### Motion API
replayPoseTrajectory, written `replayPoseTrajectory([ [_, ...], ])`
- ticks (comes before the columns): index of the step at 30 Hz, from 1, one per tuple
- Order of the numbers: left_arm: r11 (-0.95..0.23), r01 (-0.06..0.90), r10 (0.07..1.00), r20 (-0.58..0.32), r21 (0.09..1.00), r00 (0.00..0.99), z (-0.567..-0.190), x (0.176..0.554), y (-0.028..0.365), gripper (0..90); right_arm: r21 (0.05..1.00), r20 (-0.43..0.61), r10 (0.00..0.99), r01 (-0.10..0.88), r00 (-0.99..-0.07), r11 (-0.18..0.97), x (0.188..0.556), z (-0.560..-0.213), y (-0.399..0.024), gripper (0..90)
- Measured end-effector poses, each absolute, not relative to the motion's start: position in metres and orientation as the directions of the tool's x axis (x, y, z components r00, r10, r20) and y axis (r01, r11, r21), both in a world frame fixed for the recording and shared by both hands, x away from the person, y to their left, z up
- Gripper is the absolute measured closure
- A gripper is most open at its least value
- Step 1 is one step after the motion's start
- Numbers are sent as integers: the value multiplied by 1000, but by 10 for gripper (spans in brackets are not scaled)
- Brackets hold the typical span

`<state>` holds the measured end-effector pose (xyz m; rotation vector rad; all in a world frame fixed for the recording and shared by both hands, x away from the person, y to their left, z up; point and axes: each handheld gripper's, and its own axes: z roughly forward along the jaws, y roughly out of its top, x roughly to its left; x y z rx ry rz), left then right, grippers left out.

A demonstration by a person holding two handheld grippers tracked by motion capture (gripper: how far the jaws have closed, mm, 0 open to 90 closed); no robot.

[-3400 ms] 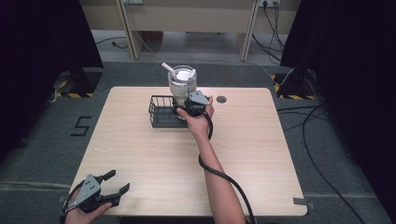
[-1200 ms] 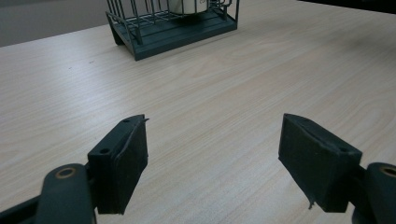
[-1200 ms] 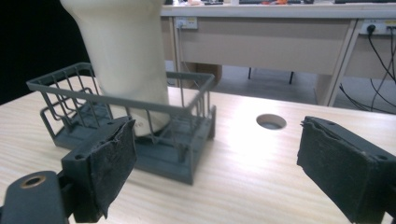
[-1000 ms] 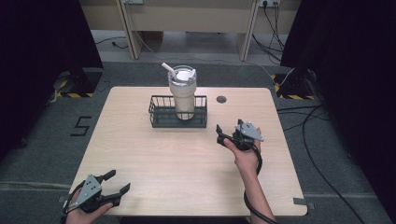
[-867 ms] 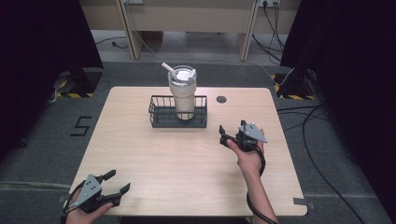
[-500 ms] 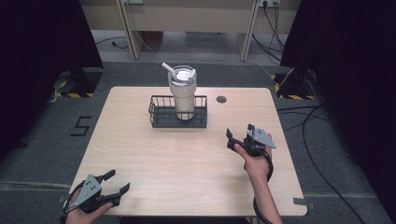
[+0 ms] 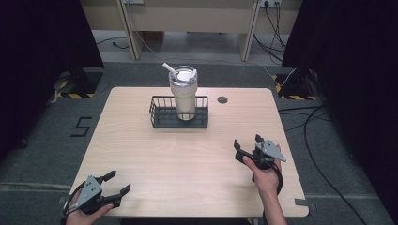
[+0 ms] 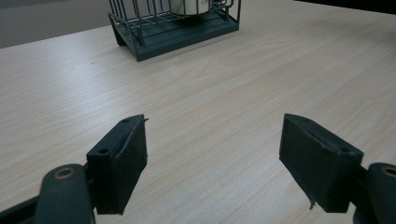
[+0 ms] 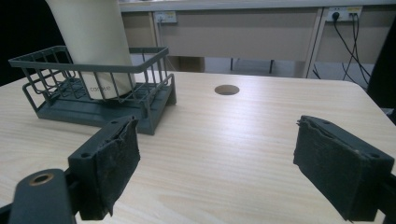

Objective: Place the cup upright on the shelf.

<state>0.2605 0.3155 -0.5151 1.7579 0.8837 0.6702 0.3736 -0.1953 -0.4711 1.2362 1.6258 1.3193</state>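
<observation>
Tumbler (image 7: 183, 93), cream-coloured with a clear lid and a white straw (image 7: 169, 69), stands upright inside the dark wire basket (image 7: 162, 119) on the far middle of the desk (image 7: 187, 164). In the right gripper view a small line of grey lettering sits low on the cup's wall behind the basket wires; it seems to begin "co", but the rest is too small to read. A black mark shaped like a "5" (image 7: 80, 126) lies on the grey floor to the left of the desk.

Just right of the basket, a round dark hole (image 7: 222, 99) is set into the desk top. Beyond the far edge stand pale furniture legs, cables and wall sockets, with black curtains at both sides.

Right gripper (image 7: 248, 144) is held over the near right part of the desk, well apart from the basket, its jaws spread wide with nothing between them. Left gripper (image 7: 117, 183) sits at the near left corner, jaws likewise wide and empty, pointing toward the basket. Bare wood lies between both grippers and the basket; nothing stands in the way.
</observation>
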Motion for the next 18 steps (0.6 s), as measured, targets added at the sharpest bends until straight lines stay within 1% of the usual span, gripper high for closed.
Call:
replayPoseTrajectory([
  [18, -222, 253, 816, 37, 942, 577, -515, 260, 315, 229, 962, 41, 958, 271, -283, 39, 341, -489, -221, 148],
])
